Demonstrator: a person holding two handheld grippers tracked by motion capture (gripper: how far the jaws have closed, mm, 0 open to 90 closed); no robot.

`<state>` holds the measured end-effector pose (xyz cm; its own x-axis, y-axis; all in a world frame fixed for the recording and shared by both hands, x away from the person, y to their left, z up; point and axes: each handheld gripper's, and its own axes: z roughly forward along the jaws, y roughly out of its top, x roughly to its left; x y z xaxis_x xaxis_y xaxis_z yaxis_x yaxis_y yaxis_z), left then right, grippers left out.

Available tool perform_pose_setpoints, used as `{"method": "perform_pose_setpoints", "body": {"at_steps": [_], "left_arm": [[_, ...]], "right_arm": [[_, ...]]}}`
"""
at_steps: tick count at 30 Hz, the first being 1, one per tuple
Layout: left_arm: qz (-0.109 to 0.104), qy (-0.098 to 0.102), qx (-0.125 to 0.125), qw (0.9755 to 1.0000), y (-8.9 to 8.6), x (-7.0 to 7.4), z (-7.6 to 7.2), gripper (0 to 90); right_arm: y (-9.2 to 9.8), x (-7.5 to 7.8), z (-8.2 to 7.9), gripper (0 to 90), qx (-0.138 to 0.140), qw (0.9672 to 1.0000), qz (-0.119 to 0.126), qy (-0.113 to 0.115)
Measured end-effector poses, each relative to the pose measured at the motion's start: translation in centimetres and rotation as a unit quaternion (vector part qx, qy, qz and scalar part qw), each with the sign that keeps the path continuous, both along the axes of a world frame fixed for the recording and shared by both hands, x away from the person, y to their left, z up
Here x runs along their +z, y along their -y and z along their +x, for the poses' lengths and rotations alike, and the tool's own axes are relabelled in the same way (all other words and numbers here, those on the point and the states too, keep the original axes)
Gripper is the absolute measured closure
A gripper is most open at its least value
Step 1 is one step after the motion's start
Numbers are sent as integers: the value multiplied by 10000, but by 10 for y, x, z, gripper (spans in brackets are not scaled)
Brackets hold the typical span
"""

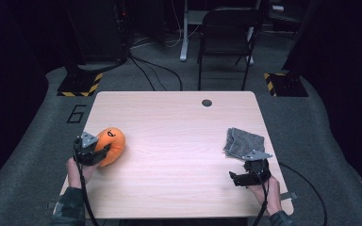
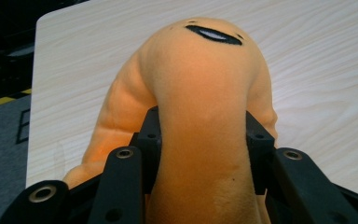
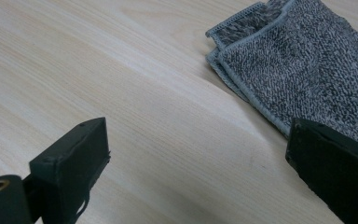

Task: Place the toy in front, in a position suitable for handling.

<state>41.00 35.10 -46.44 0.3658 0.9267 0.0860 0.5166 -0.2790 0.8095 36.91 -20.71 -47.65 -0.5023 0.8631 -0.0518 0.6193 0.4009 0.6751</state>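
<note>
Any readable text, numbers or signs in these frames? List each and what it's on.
"6" – dark numeral on the grey floor, left of the table.
No other text reads. The orange plush bears a stitched face, no letters. The grey cloth has no label in sight. The yellow-black hazard stripes on the floor plates are a warning pattern, without words.

Black chair [image 1: 227,33] behind table [image 1: 179,122]
</note>
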Motion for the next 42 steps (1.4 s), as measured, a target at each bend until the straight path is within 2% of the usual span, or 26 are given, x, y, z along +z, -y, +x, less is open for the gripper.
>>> {"method": "perform_pose_setpoints", "body": {"at_steps": [2, 4, 8, 13, 17, 23, 27, 28, 34, 38, 41, 42], "left_arm": [[-87, 57, -128, 9999, 1, 8, -4, 609], [-26, 129, -230, 9996, 6, 16, -8, 609], [44, 310, -609, 9977, 21, 34, -16, 608], [147, 510, -1101, 9925, 48, 54, -25, 605], [161, 584, -1395, 9884, 62, 61, -32, 600], [155, 681, -1774, 9817, 76, 66, -35, 600], [213, 614, -2025, 9771, 89, 65, -33, 599], [180, 606, -2091, 9758, 94, 64, -33, 597], [228, 525, -2467, 9674, 122, 62, -29, 591], [244, 490, -2775, 9592, 143, 60, -26, 588], [336, 476, -3009, 9519, 160, 58, -23, 584], [324, 457, -3047, 9508, 166, 57, -22, 583]], "right_arm": [[1, 0, 1, 54, 45, 10000, 4, 1], [1, 0, 1, 54, 33, 10000, -4, -2], [0, 1, 0, 54, 15, 10000, -4, -2], [1, 1, 1, 57, 3, 10000, -7, -5], [2, 1, 2, 57, 12, 10000, -7, 4], [2, 1, 2, 58, -61, 10000, 5, -10], [0, 1, 3, 58, -10, 10000, 38, 19], [0, 1, 3, 58, -16, 10000, 31, -44], [1, -1, 4, 58, -26, 10000, 26, -46], [0, -1, 3, 59, -83, 9999, 52, -95], [1, -2, 4, 60, -11, 10000, 23, -79], [1, -2, 4, 60, -23, 10000, 29, -86]]}}
